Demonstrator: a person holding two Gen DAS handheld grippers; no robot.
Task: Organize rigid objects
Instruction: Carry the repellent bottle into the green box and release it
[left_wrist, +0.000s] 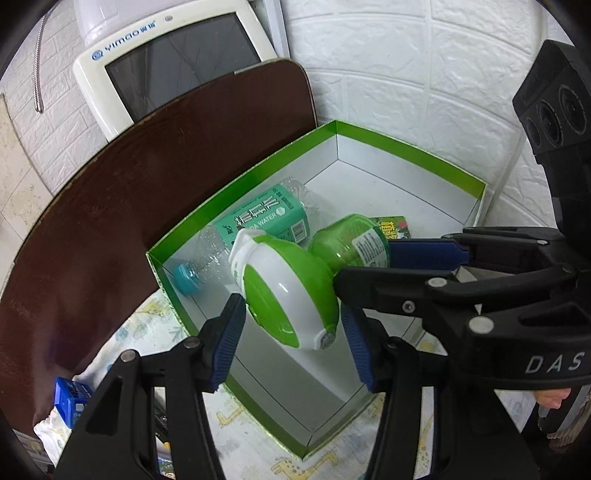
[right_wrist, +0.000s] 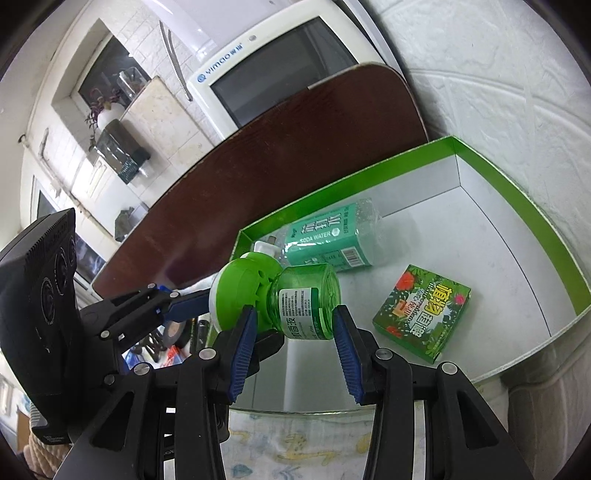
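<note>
My left claw (left_wrist: 291, 328) pinches the glossy domed green-and-white heater head (left_wrist: 288, 295); my right claw (right_wrist: 295, 339) grips its ribbed translucent green bottle (right_wrist: 303, 295), held over the green-rimmed cardboard box (right_wrist: 517, 199); a crinkled soda water bottle (left_wrist: 258, 225) lies inside.

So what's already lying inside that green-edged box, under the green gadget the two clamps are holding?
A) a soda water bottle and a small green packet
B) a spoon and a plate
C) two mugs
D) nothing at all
A: the soda water bottle lies on its side on the floor of the box, and the small green packet lies flat nearer the front.
</note>
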